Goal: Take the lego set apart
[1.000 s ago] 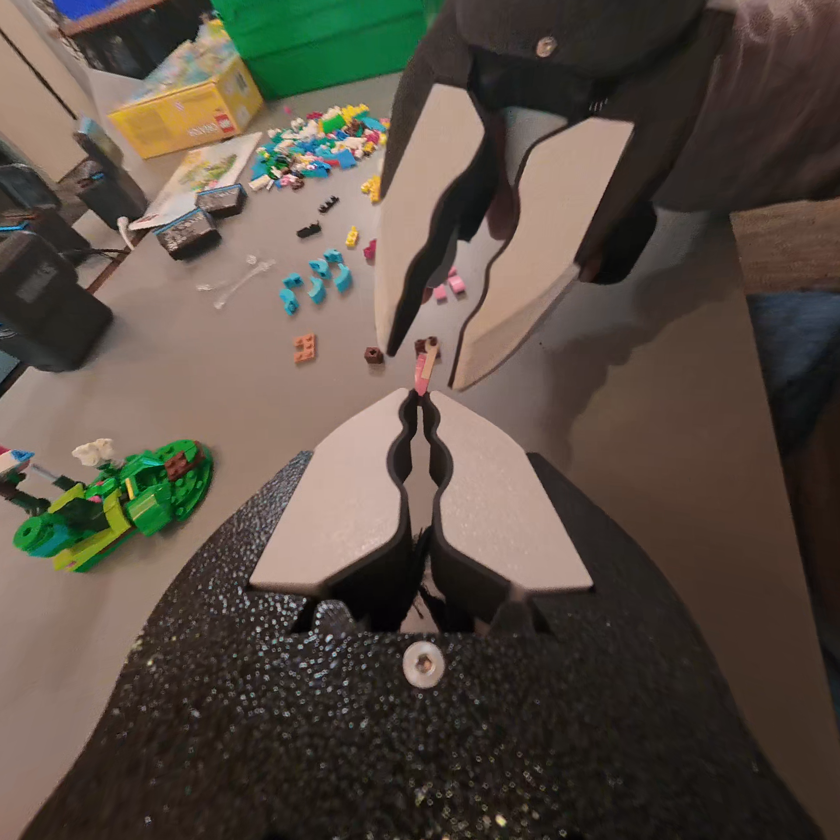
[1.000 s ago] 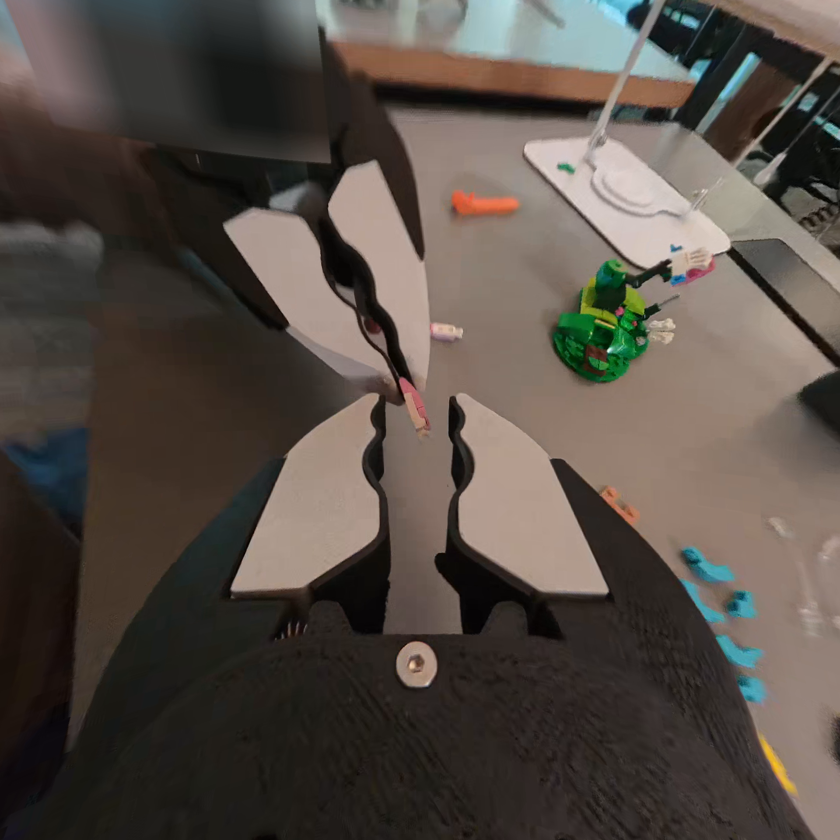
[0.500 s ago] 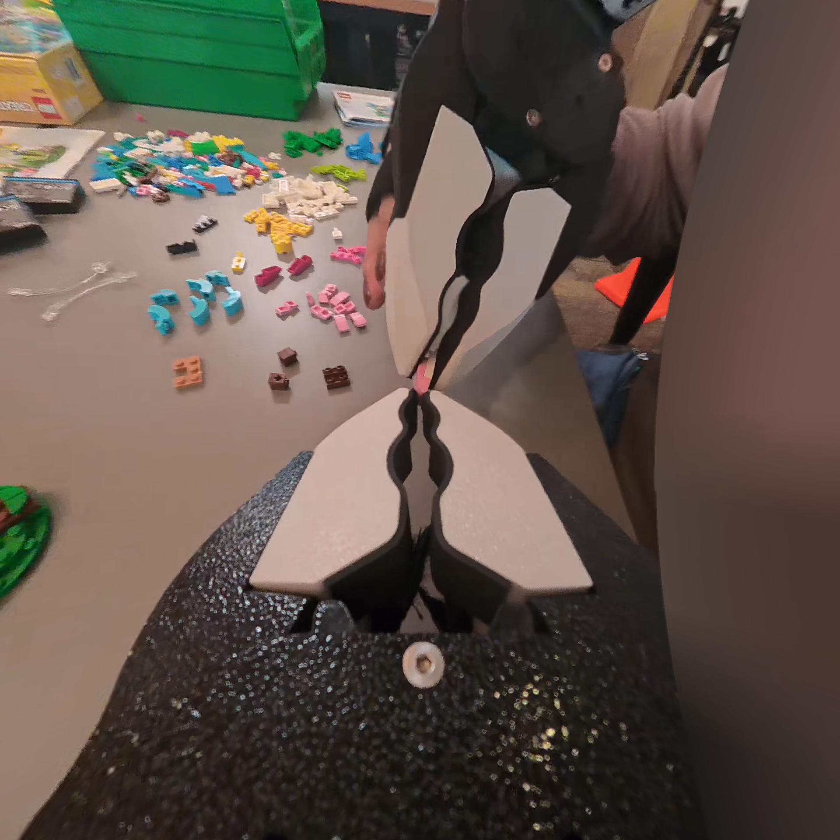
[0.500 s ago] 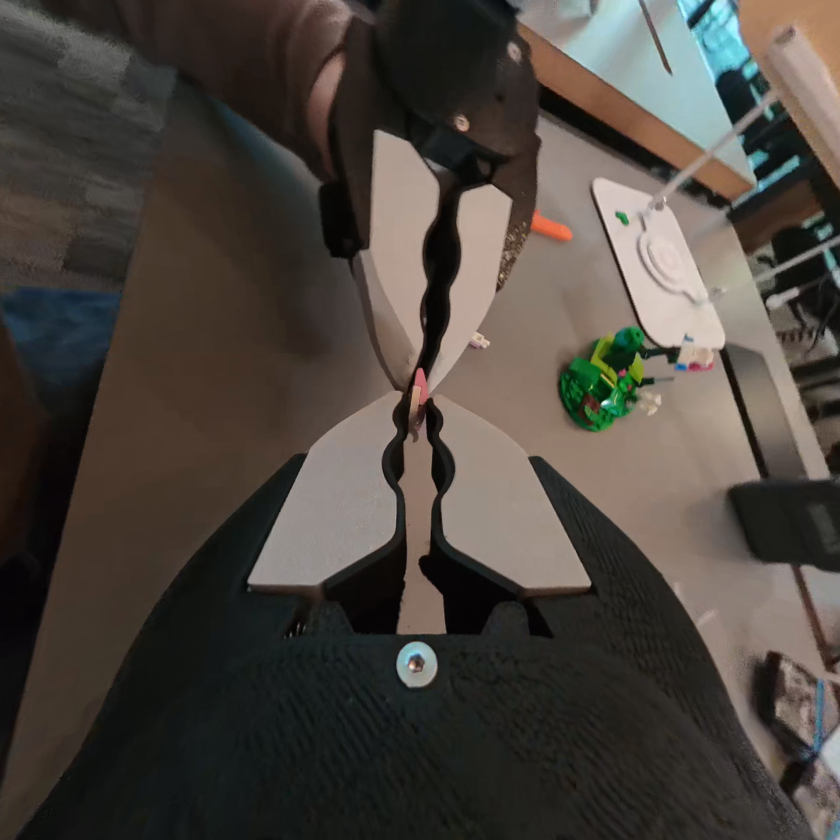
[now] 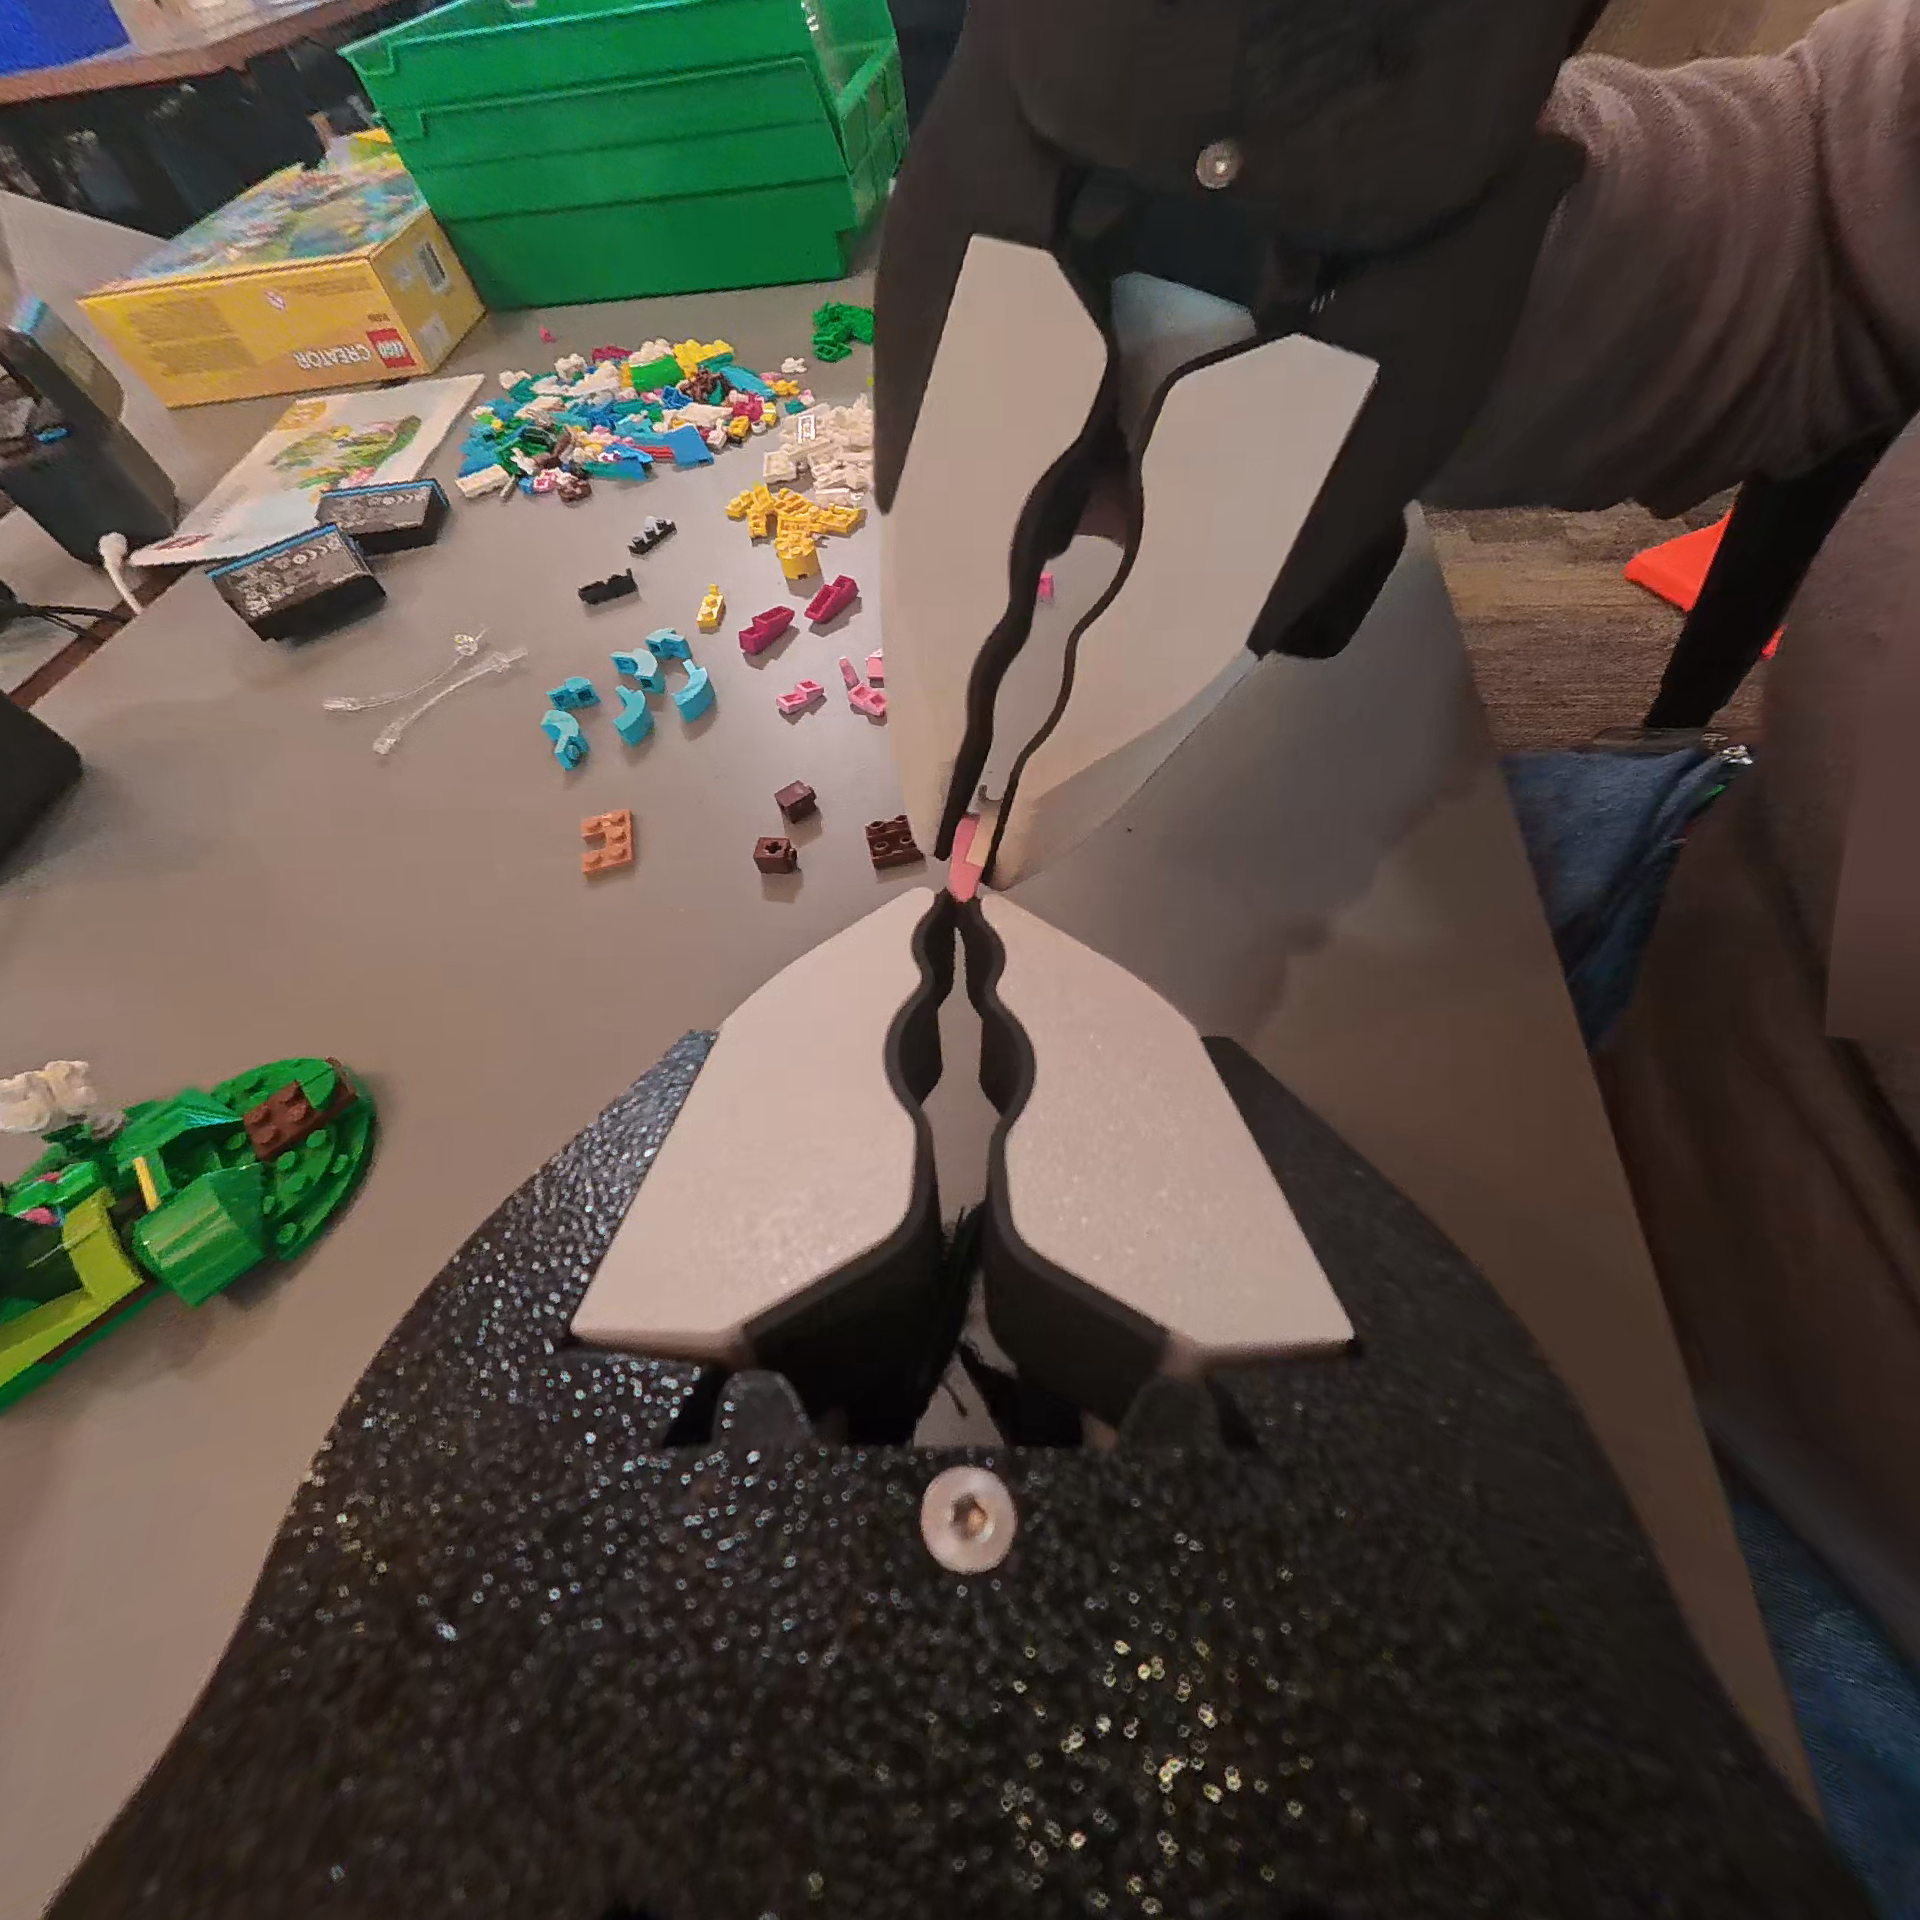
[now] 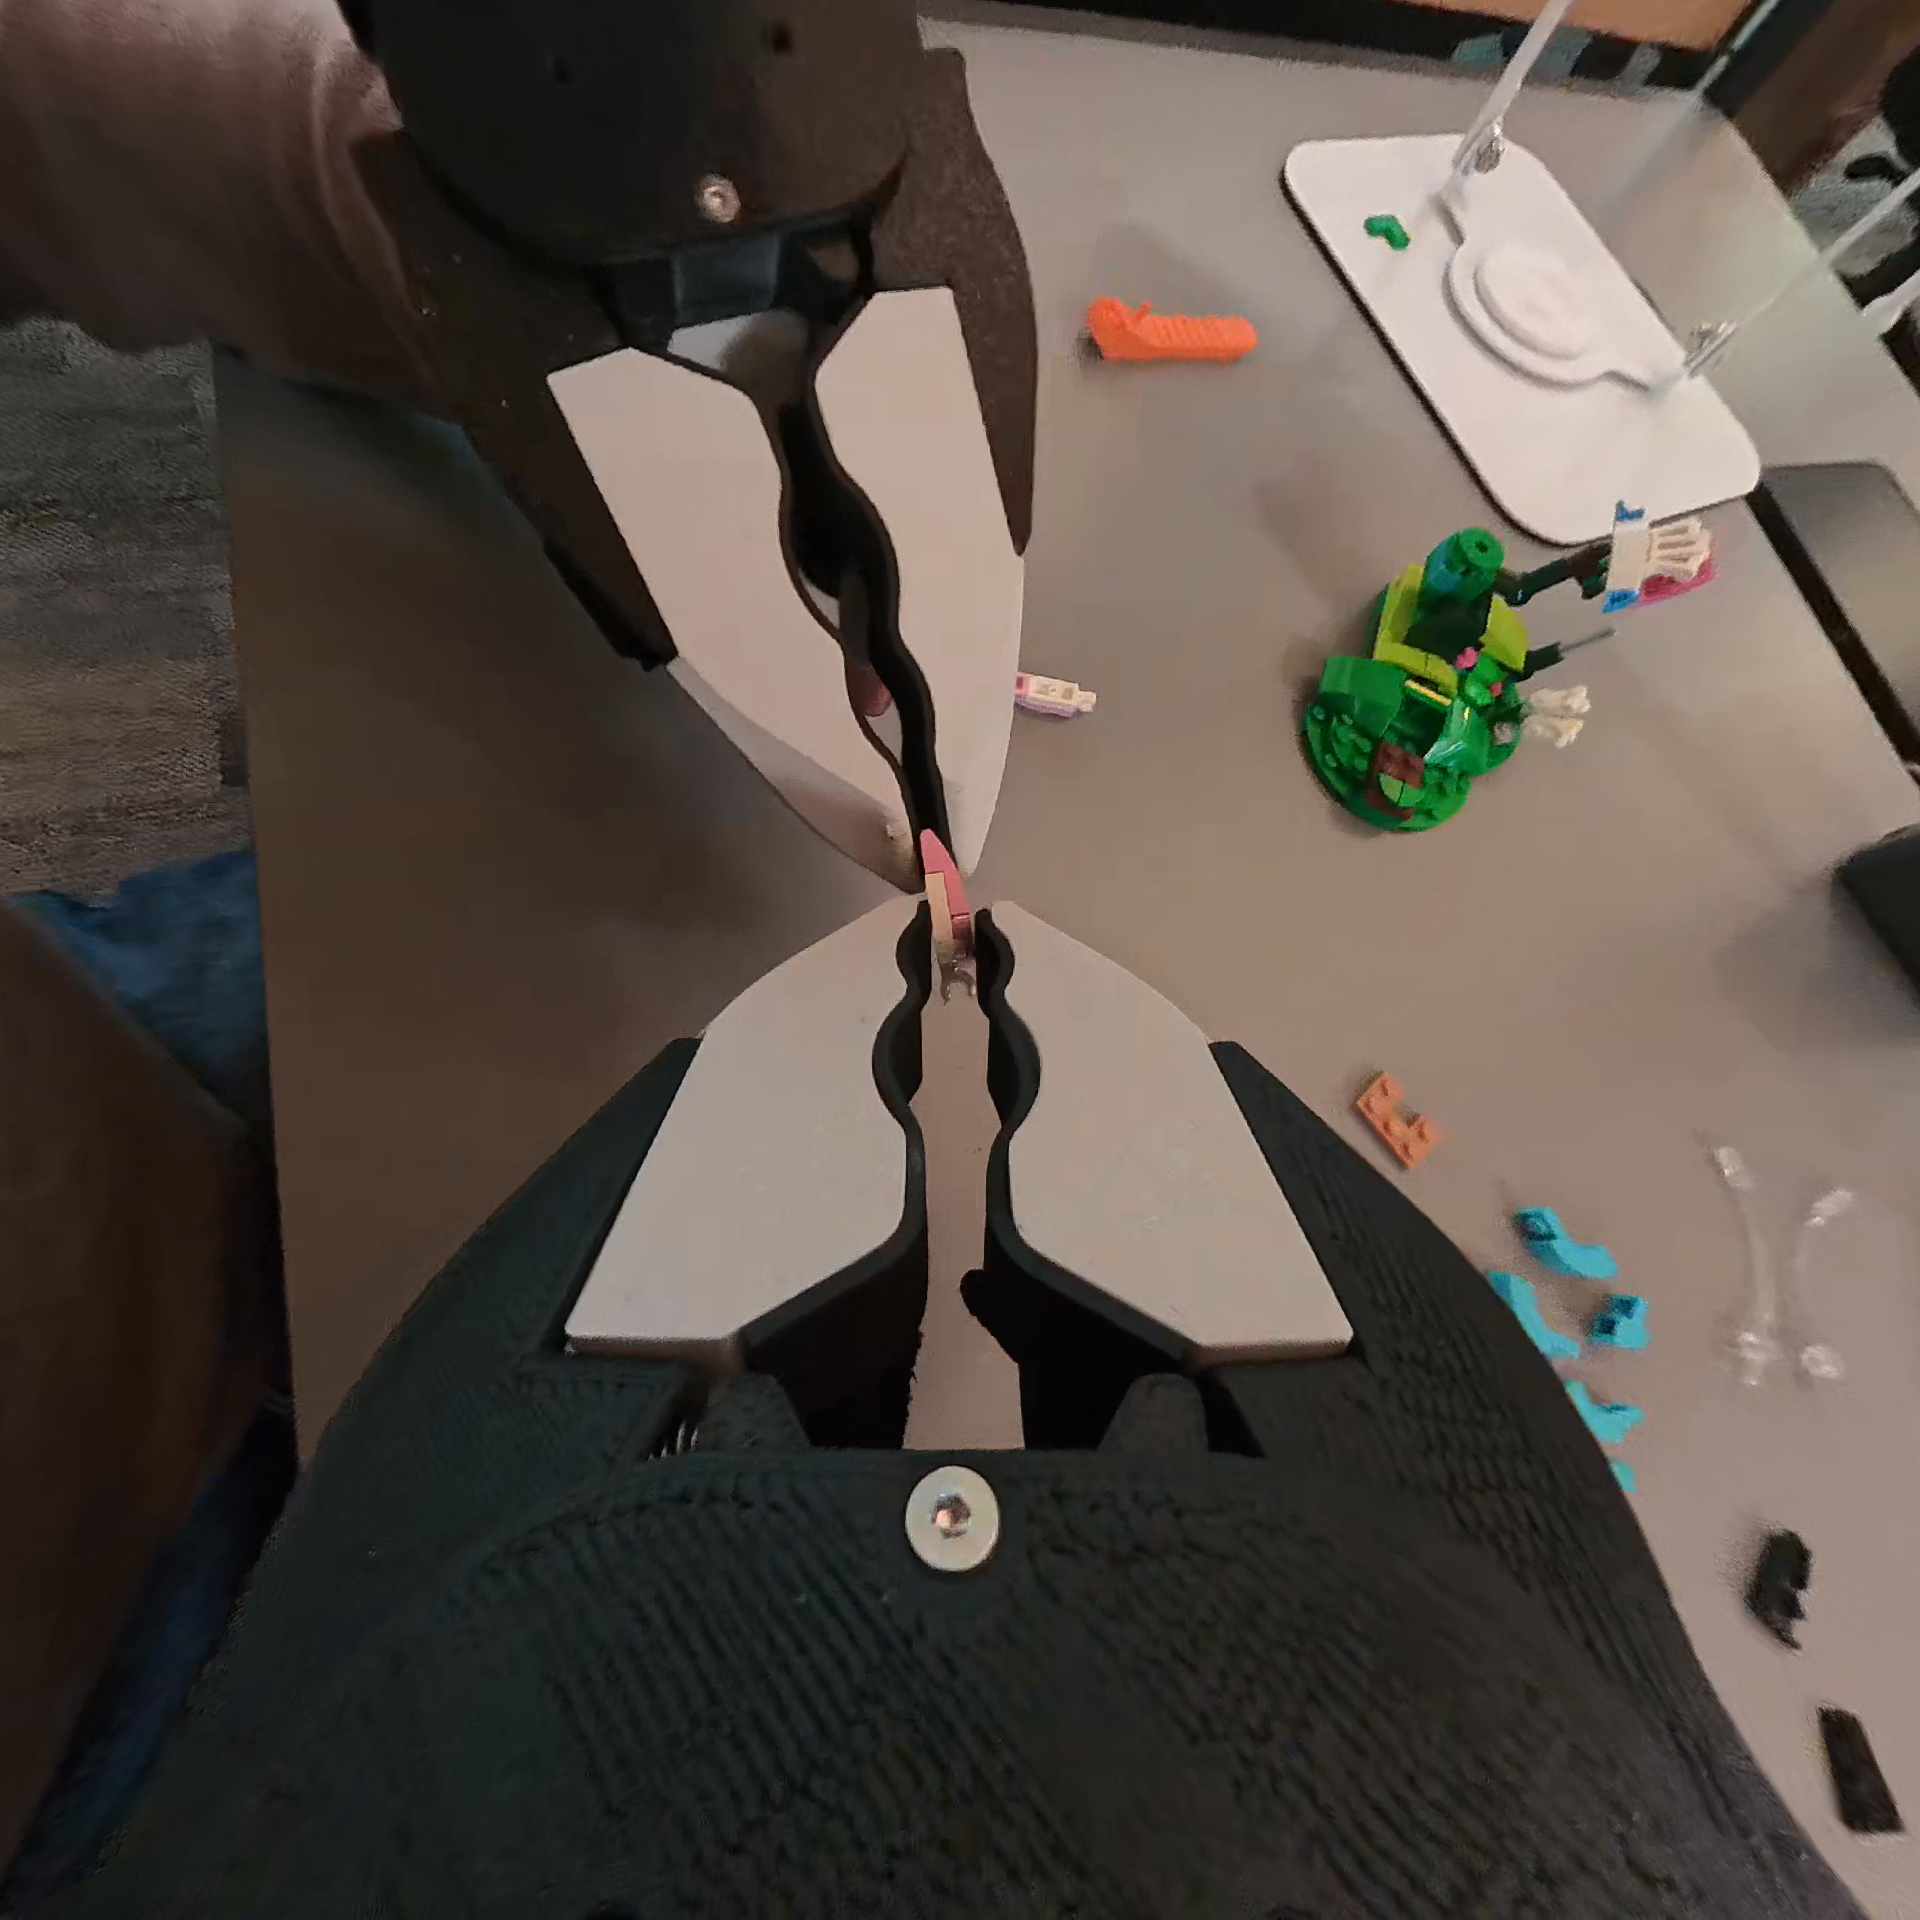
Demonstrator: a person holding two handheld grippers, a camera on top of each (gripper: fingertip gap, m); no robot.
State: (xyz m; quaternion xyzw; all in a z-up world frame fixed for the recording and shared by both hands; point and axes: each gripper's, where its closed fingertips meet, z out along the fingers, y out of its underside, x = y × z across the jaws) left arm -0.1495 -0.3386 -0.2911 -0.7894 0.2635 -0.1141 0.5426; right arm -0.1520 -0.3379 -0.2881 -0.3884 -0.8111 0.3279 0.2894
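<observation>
Left wrist view, nearest first: the left tool (image 5: 961,904) is pinched on the near end of a small pink-and-tan lego piece (image 5: 966,860), held in the air above the grey bench (image 5: 312,935). A second ago the right tool (image 5: 982,831) stood spread just beyond that piece; now it has closed on the far end, so both tools clamp the same sliver tip to tip. In the right wrist view the right tool (image 6: 951,920) nips the piece (image 6: 943,894), whose small clip end pokes back between its fingers. That likely means the pull-apart is about to start, with a slip off such a tiny part the main risk. Farther out, the green lego model (image 5: 177,1184) sits untouched on the bench, near the loose sorted bricks (image 5: 644,416), well apart from both tools.
</observation>
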